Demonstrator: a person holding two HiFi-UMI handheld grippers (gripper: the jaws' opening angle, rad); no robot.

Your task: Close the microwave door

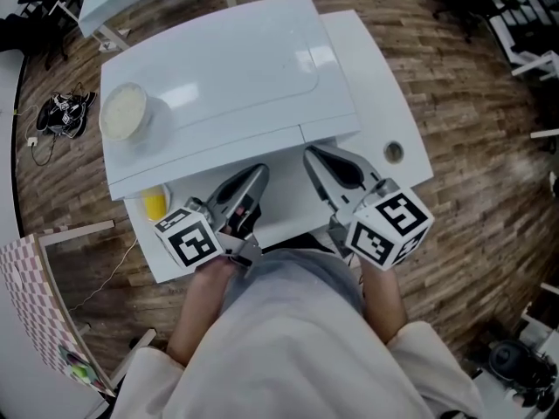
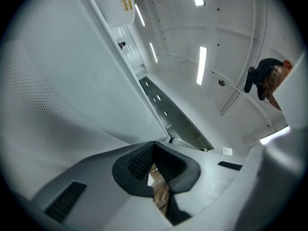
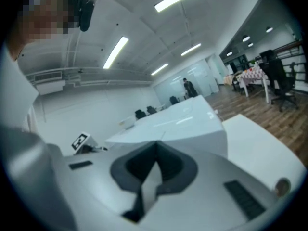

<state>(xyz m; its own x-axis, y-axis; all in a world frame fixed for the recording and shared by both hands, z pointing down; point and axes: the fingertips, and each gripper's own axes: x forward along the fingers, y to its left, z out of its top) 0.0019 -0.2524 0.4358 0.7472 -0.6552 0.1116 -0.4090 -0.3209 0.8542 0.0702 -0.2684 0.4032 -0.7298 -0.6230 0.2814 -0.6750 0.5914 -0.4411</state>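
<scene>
Our left gripper (image 1: pixel 259 173) and right gripper (image 1: pixel 311 154) sit just before the white microwave (image 1: pixel 227 68), each pinched together, empty.

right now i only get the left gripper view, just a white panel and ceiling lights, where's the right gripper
Observer: The right gripper is beside the left gripper, both just in front of the microwave.
Operator: anything on top of it
Observer: A bowl sits on its top at the left edge.
Operator: are the right fingers holding something
Observer: No, the right gripper view shows its fingers shut with nothing between.
</scene>
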